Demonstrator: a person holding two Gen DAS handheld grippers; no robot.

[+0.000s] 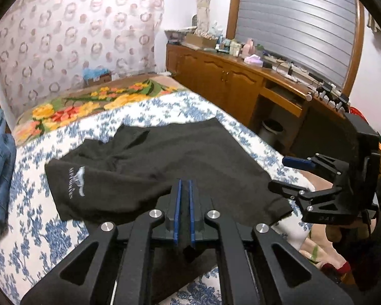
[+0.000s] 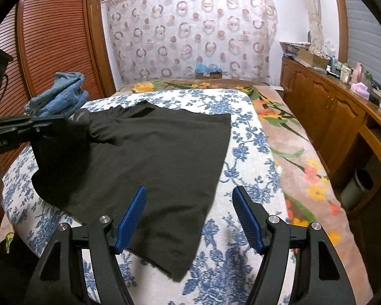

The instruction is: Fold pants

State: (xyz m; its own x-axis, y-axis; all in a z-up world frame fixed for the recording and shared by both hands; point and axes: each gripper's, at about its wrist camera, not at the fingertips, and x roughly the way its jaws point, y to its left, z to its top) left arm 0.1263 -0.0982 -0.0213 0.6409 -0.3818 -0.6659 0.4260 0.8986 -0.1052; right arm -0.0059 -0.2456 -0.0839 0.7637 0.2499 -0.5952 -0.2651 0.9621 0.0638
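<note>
Black pants (image 1: pixel 165 157) lie on a bed with a blue-and-white floral sheet (image 1: pixel 33 228); a grey logo (image 1: pixel 77 183) shows on the left part. My left gripper (image 1: pixel 185 188) is shut on a fold of the black fabric at the near edge and lifts it. It shows at the left of the right wrist view (image 2: pixel 63 122), holding fabric up. My right gripper (image 2: pixel 189 193) is open and empty, just above the near corner of the pants (image 2: pixel 165 167). It shows at the right of the left wrist view (image 1: pixel 282 175).
Blue jeans (image 2: pixel 61 94) lie piled at the bed's far left. A floral blanket (image 2: pixel 299 157) covers the bed's right side. A wooden cabinet (image 2: pixel 325 109) with clutter runs along the right wall, with a bin (image 2: pixel 358 188) beneath. A slatted wardrobe door (image 2: pixel 53 35) stands left.
</note>
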